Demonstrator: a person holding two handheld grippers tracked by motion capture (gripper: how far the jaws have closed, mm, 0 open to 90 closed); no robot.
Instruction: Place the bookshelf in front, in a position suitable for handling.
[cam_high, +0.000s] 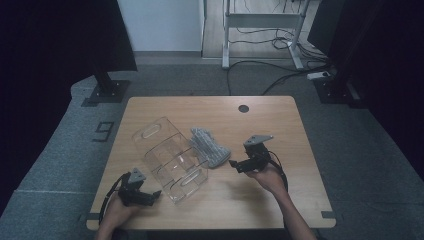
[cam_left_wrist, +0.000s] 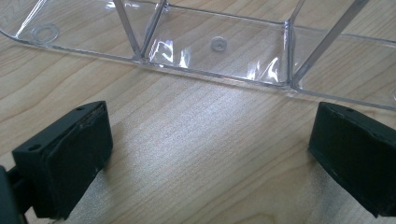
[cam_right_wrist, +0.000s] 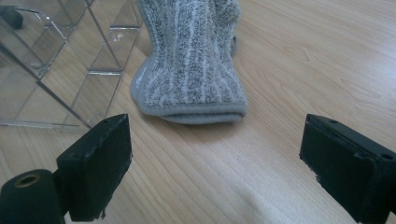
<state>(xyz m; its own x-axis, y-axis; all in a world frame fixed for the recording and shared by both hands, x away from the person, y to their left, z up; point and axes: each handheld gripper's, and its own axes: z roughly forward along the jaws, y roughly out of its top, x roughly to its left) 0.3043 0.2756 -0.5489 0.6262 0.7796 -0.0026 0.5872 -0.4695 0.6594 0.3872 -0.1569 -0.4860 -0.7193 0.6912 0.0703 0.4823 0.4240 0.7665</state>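
Standing on grey carpet, the wooden table has a round cable hole near its far edge; dark stands, a white frame and loose cables occupy the room beyond. The grey towel lies folded near the table's centre, touching the clear bin's right side. Its long axis runs diagonally, from far-left to near-right, with the folded end pointing at the right gripper. That gripper sits just beside it, jaws wide, nothing between. The left gripper rests near the bin's near corner, jaws wide and empty.
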